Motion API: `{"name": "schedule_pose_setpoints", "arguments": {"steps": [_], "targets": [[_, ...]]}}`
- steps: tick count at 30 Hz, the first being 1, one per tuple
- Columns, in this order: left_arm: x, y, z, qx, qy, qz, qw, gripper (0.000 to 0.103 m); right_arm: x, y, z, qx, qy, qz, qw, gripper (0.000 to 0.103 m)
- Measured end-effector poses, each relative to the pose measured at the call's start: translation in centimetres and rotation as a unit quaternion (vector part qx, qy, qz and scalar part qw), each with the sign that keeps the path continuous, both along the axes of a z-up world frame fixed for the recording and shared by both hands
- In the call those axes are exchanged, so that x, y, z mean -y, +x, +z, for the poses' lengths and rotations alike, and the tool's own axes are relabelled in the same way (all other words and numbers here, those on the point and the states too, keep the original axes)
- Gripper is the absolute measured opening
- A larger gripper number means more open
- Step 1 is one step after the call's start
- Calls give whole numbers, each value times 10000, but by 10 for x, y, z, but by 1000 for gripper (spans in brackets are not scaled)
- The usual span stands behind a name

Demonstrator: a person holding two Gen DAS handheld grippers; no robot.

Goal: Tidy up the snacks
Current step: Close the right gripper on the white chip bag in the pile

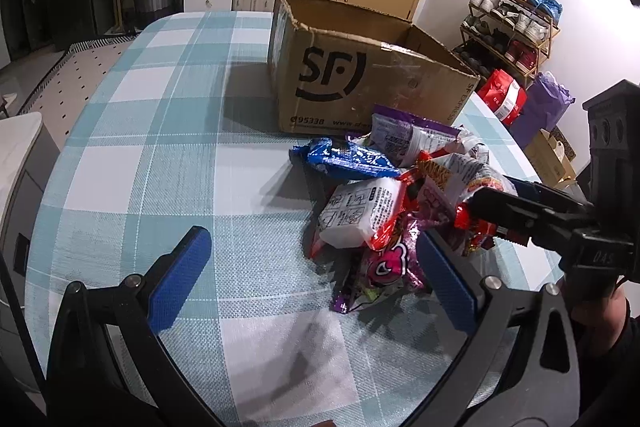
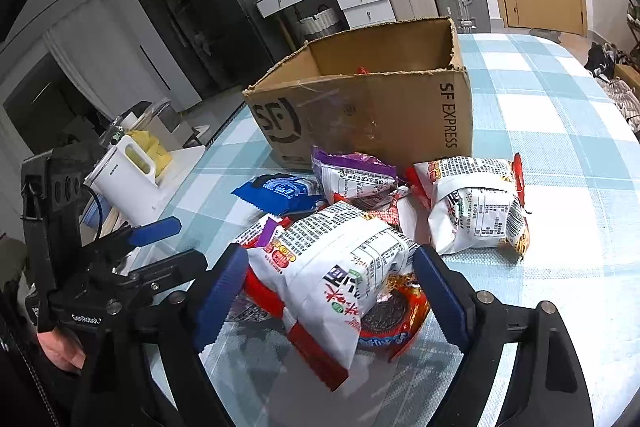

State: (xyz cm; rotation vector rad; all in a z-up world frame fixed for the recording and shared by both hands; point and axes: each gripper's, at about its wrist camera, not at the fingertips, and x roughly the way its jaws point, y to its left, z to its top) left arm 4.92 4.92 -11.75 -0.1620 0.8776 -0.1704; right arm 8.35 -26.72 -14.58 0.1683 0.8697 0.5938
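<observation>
**Snack pile, fingers straddling top bag**

Checked-cloth worktop (image 1: 132, 155) carried an open cardboard box (image 2: 360, 115) with the snack pile just in front. We had the right gripper (image 2: 328, 291) spread around the white-and-red bag (image 2: 340, 267); the pads looked beside it, not pressing. Left gripper (image 1: 312, 275) hung spread and empty at the pile's near edge. Risk: puffy foil could squirt out on closing, or we could snag the biscuit pack (image 2: 394, 315) underneath and drag the pile.
</observation>
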Motion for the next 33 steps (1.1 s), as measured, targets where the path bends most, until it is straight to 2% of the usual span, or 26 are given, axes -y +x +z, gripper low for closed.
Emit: {"name": "schedule_pose_setpoints", "arguments": {"steps": [6,10,18,22,28,32,33], "targets": [[-1,3,-8,-95,-29,11,9999,102,1,6,-6,-145,204,36,9997,88],[-2,3,-9,-103,-44,18,9999,102,3,12,-13,-440,315,-38,9985,93],[-4,1,-11,-127,-103,11,9999,102,10,18,-20,-713,703,-47,9950,93],[-6,0,-12,-147,-119,29,9998,102,11,15,-22,-758,965,56,9924,73],[-5,-1,-12,-154,-122,42,9998,102,20,10,-21,-707,1201,24,9902,51],[-5,-2,-11,-163,-133,33,9998,102,21,5,-19,-654,1217,91,9904,43],[-4,-2,-11,-167,-127,31,9998,102,21,5,-19,-653,1246,123,9900,39]]}}
